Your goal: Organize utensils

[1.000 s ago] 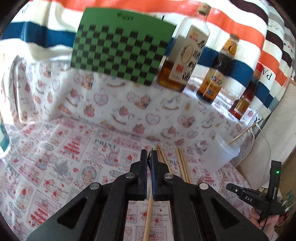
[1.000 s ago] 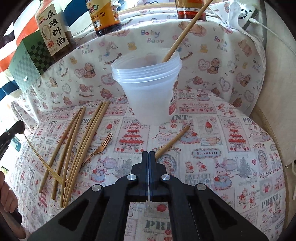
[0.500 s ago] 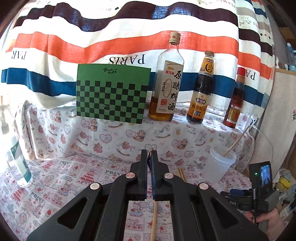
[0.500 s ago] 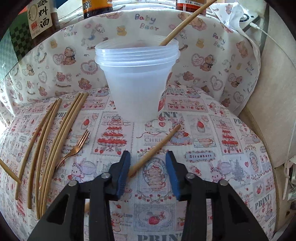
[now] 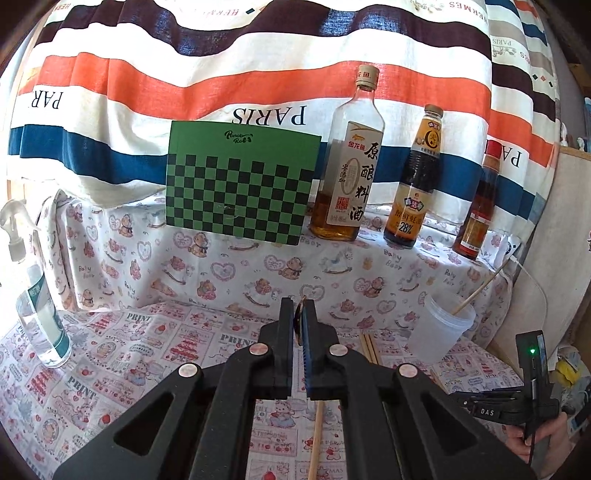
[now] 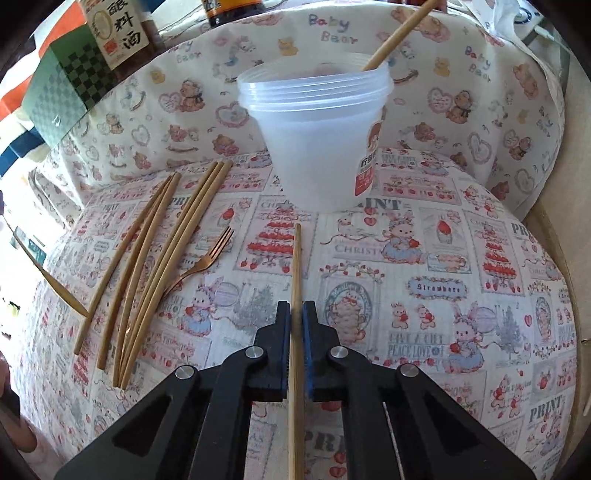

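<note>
Right gripper (image 6: 296, 314): jaws clenched on a wooden chopstick (image 6: 296, 269), shaft running straight out between the pads, far tip short of the cup base. Just left of the jaws, small copper fork (image 6: 207, 258) flat on the printed tablecloth (image 6: 461, 295), tines pointing up and right. Further left, loose fan of more chopsticks (image 6: 159, 254), lying roughly parallel. Dead ahead beyond the held tip: stack of clear plastic cups (image 6: 317, 136), upright, one chopstick in cup (image 6: 400, 31) leaning out to the right.

Left gripper (image 5: 299, 317): jaws clamped on a thin utensil handle (image 5: 316, 439), shaft trailing down beneath the jaws, top end just showing above the pads; kind of utensil cannot be told. Ahead right, same cup stack. Far ahead on the cloth-draped ledge: green checkered board (image 5: 240, 184), then three bottles (image 5: 347, 162) to its right. Far left, spray bottle (image 5: 37, 295). Lower right, hand (image 5: 539, 439) on the other gripper's handle.
</note>
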